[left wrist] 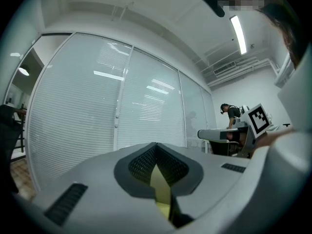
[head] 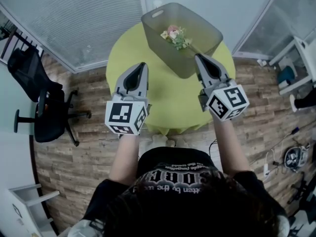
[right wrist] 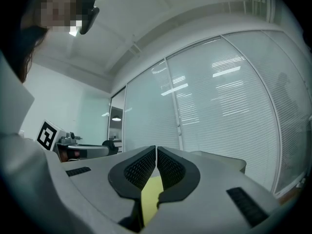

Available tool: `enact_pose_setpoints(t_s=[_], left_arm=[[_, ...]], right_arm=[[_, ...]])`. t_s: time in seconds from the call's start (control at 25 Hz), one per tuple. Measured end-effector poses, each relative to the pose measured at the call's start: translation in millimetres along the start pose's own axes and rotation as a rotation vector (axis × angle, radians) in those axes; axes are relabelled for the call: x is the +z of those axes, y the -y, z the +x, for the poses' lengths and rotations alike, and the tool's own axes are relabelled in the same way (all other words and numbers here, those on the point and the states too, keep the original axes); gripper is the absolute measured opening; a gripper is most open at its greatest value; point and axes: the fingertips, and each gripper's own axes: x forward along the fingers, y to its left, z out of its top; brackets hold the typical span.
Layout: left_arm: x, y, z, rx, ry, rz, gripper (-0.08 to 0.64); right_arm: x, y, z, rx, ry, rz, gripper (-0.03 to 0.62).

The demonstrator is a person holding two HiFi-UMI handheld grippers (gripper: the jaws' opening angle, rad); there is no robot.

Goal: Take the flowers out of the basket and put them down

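A grey see-through basket [head: 207, 31] stands at the far side of the round yellow-green table [head: 168, 93]. Inside it lies a small bunch of flowers [head: 175, 36], pink and cream with green leaves. My left gripper [head: 143, 64] hovers over the table just left of the basket, jaws shut and empty. The right gripper [head: 198, 57] is held beside the basket's near right wall, close to the flowers' stem, also shut with nothing in it. In the left gripper view the left gripper [left wrist: 156, 145] shows its pads together. The right gripper [right wrist: 156, 148] looks the same in its own view, with the basket [right wrist: 220, 160] just to its right.
A black office chair [head: 42, 107] stands on the wood floor left of the table. Glass walls with blinds [head: 84, 19] close in behind the table. Cables and a fan-like device [head: 295, 157] lie on the floor at right. A second person [left wrist: 229, 112] stands far off.
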Motion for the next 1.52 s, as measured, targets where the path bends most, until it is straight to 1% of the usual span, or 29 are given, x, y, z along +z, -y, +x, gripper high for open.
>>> enact_pose_setpoints(t_s=[0.16,0.4,0.56,0.68,0.84,1.12,1.28,1.44,1.52], left_arm=[[5,-15,13,0.017,0.004,0.005,0.002],[10,-44,48,0.006,0.006,0.01,0.002],[14,-64,75,-0.006,0.008,0.01,0.002],[18,-74,97,-0.025,0.005,0.014,0.002],[26,-93,121,-0.041,0.006,0.033,0.002],[33,-113,151,-0.069,0.019,0.043,0.002],[30,-126,162,-0.063,0.015,0.036,0.002],[24,-137,174,-0.069,0.005,0.038,0.002],[21,-143,178,-0.068,0.004,0.041,0.002]], right_arm=[[4,8,16,0.007,0.0,0.0,0.031],[7,31,51,-0.006,-0.013,0.002,0.031],[12,44,79,-0.016,-0.012,-0.003,0.031],[18,54,100,0.0,-0.007,0.007,0.031],[29,65,128,0.013,-0.001,-0.011,0.031],[45,92,172,-0.007,0.029,-0.024,0.031],[32,102,190,-0.004,-0.006,-0.044,0.031],[8,112,205,-0.009,-0.052,-0.036,0.031],[-8,115,214,0.012,-0.095,-0.01,0.032]])
